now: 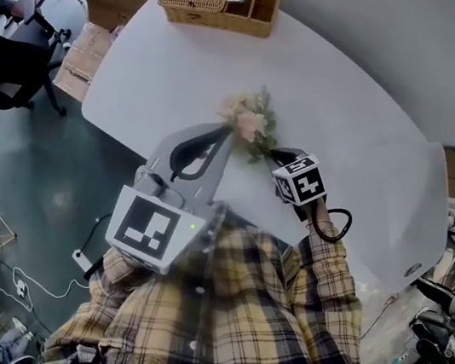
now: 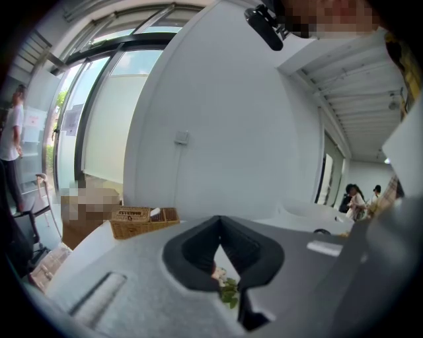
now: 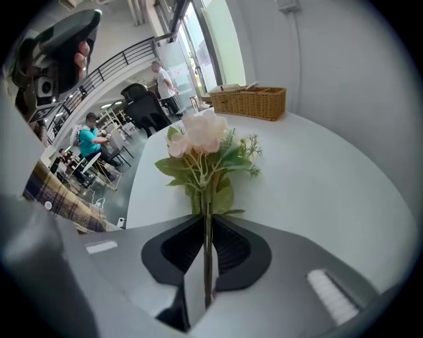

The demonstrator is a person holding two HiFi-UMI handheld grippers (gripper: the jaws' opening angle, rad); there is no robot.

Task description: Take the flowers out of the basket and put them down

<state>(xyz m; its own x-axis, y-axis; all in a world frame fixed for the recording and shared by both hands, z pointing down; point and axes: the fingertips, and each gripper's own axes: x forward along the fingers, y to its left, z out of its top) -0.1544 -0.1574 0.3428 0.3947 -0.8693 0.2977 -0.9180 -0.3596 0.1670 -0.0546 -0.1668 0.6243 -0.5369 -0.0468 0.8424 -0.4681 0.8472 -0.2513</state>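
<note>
In the head view, one wicker basket (image 1: 219, 2) is sitting at the far edge of the white surface (image 1: 352, 111). It is showing a lidded section with a slot and an open compartment, and a white scrap that cannot be identified is poking up between them. The single bunch of flowers (image 1: 251, 120) is sitting out of the basket and well apart from it, over the middle of the surface. The right tool (image 1: 269, 152) is reaching the bunch from its stem end, and the left tool (image 1: 225, 133) is pointing at the blossoms from just beside them. In the left gripper view, the left tool (image 2: 220, 228) is clenching on nothing, its pads meeting at the tips. A pale bloom and green leaves of the flowers (image 2: 227, 289) are peeking through the gap below. The basket (image 2: 144, 221) is standing far off on the surface (image 2: 79, 264). In the right gripper view, the right tool (image 3: 207, 221) is clamping the green stems, so the flowers (image 3: 205, 148) are rising straight out from between its pads. The pink blooms are fanning out above the surface (image 3: 317, 185), and the one basket (image 3: 250, 102) is resting far behind them.
</note>
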